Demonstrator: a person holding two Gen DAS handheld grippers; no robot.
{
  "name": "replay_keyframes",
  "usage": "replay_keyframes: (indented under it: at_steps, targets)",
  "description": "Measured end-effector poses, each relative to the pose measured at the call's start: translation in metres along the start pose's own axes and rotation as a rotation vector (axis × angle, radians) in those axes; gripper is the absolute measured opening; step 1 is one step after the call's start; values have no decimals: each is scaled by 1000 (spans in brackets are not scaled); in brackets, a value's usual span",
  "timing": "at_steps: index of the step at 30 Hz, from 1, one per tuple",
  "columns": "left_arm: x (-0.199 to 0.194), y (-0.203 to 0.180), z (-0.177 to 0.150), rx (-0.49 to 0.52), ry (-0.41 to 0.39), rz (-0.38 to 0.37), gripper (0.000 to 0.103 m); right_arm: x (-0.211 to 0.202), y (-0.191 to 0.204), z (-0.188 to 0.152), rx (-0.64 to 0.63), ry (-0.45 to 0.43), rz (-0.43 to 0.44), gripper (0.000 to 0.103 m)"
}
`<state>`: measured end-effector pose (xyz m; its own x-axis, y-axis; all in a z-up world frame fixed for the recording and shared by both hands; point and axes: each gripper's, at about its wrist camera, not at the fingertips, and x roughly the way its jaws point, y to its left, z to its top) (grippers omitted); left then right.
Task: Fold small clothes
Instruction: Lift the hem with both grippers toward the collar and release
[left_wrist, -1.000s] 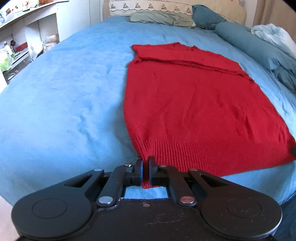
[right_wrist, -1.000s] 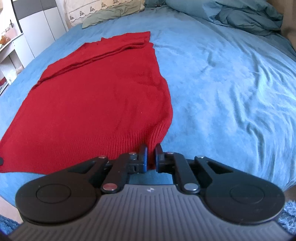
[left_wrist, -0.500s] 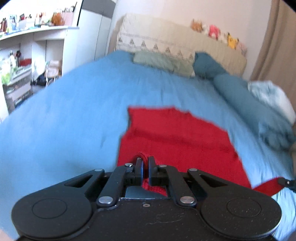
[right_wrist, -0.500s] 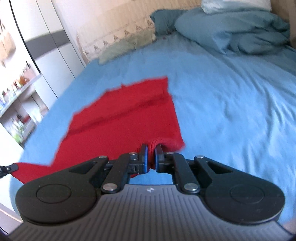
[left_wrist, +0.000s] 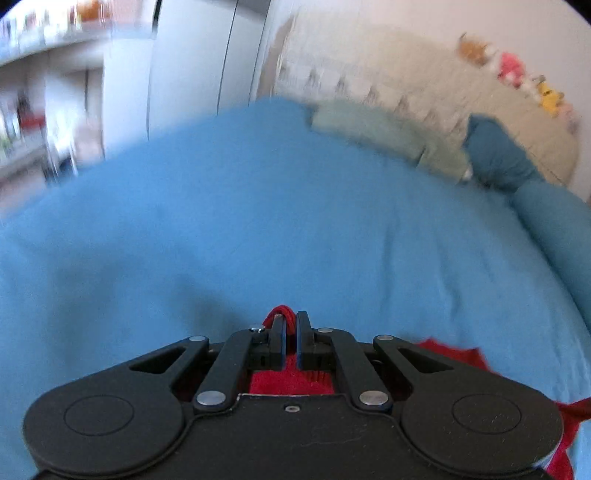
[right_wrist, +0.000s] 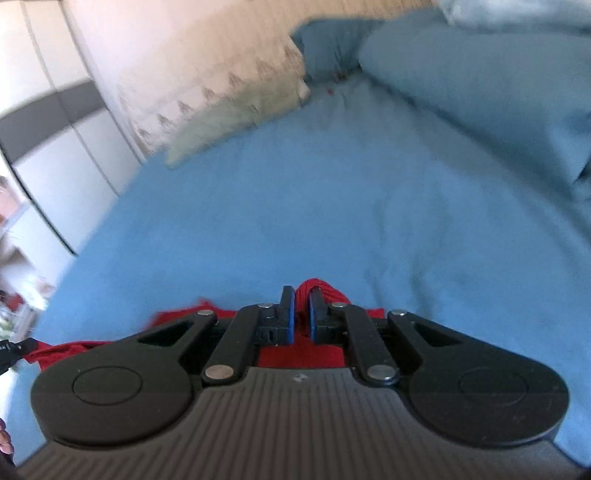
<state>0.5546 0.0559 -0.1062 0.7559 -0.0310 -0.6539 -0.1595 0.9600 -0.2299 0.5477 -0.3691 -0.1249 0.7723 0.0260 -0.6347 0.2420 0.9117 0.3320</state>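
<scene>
My left gripper (left_wrist: 290, 317) is shut on a corner of the red knit sweater (left_wrist: 291, 382), held up over the blue bed. Most of the sweater hangs below the gripper body; a strip shows at the lower right. My right gripper (right_wrist: 302, 293) is shut on the sweater's other hem corner (right_wrist: 319, 286), with red cloth (right_wrist: 177, 317) stretching off to the left behind it. Both views are blurred from motion.
The blue bedspread (left_wrist: 258, 229) fills both views. Pillows lie at the headboard: a grey-green one (left_wrist: 373, 129), a dark blue one (left_wrist: 495, 151). A rumpled blue duvet (right_wrist: 480, 92) lies at right. White cupboards and shelves (left_wrist: 55, 110) stand to the left.
Both grippers have lifted the sweater's hem off the bed and carried it up and forward towards the headboard. The sweater, spread flat before, has dropped out of sight beneath them.
</scene>
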Motion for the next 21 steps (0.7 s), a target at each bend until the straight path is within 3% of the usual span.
replay_keyframes:
  at_steps: [5, 7, 8, 9, 10, 11, 14, 18, 21]
  targets:
    - [29, -3, -7, 39, 34, 33, 5, 35, -6, -4, -39, 9, -16, 23]
    - [25, 1, 3, 12, 36, 34, 15, 33, -6, 7, -20, 5, -3, 30]
    - [20, 3, 9, -4, 27, 41, 27, 30, -5, 10, -20, -5, -8, 51]
    - [15, 2, 13, -18, 19, 52, 61, 24, -4, 15, -27, -19, -18, 67]
    - [6, 2, 18, -27, 5, 58, 81, 14, 0, 18, -44, -51, -35, 97]
    - [-7, 3, 19, -23, -20, 53, 85, 3, 5, 19, -65, -80, -47, 103]
    - [-42, -6, 10, 74, -26, 23, 91, -21, 16, 14, -105, -57, 6, 103]
    - [-64, -25, -39, 233, 72, -31, 96, -35, 44, -28, -202, 27, 40, 103]
    - [-57, -29, -75, 256, 161, -7, 96, -25, 55, -59, -245, 92, 31, 103]
